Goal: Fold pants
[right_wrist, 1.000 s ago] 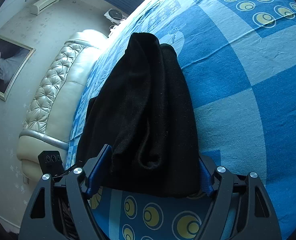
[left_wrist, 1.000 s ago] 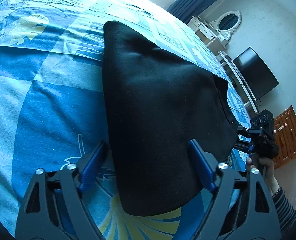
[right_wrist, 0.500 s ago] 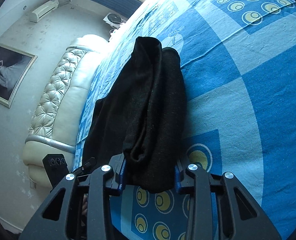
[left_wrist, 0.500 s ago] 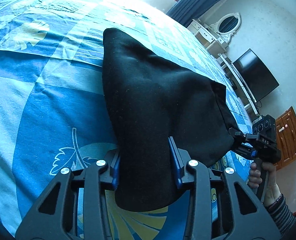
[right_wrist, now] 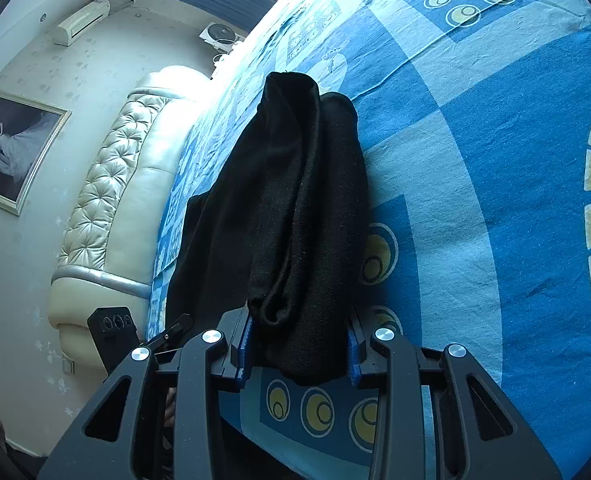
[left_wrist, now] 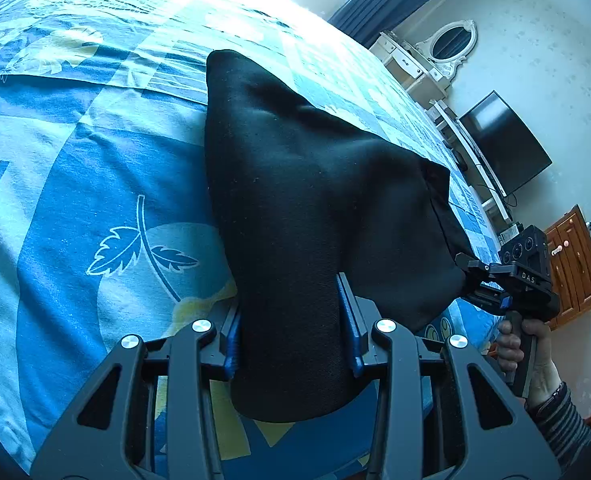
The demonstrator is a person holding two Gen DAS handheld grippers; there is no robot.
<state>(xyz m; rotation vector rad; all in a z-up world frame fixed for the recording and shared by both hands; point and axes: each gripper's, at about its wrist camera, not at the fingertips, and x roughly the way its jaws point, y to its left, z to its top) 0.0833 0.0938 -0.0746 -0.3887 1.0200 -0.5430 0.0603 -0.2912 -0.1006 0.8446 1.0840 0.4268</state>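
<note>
both sets of jaws have just been closing and now stand narrow, each pinching a bunched near end of the black pants (left_wrist: 319, 216). the left gripper (left_wrist: 291, 344) clamps one corner, and the right gripper (right_wrist: 299, 344) clamps the other, where the cloth is rolled into thick layers. the pants lie on the blue patterned bed (left_wrist: 75, 208), running from the grippers up toward the padded headboard (right_wrist: 111, 208), with the far end resting on the sheet.

what could go wrong, as a judgement: each grip holds a thick wad, not a flat edge, so an inner layer could slide out during a lift and leave the fold lopsided. if the two hands rise unevenly, the cloth between them could twist or sag, and the far end might drag and wrinkle the sheet.

hard to make out: the black cloth hides seams, waistband and leg openings, so which end is held cannot be told. the pads' contact faces are buried in cloth. only a hand (left_wrist: 523, 344) and striped sleeve (left_wrist: 563, 420) of the person show.
</note>
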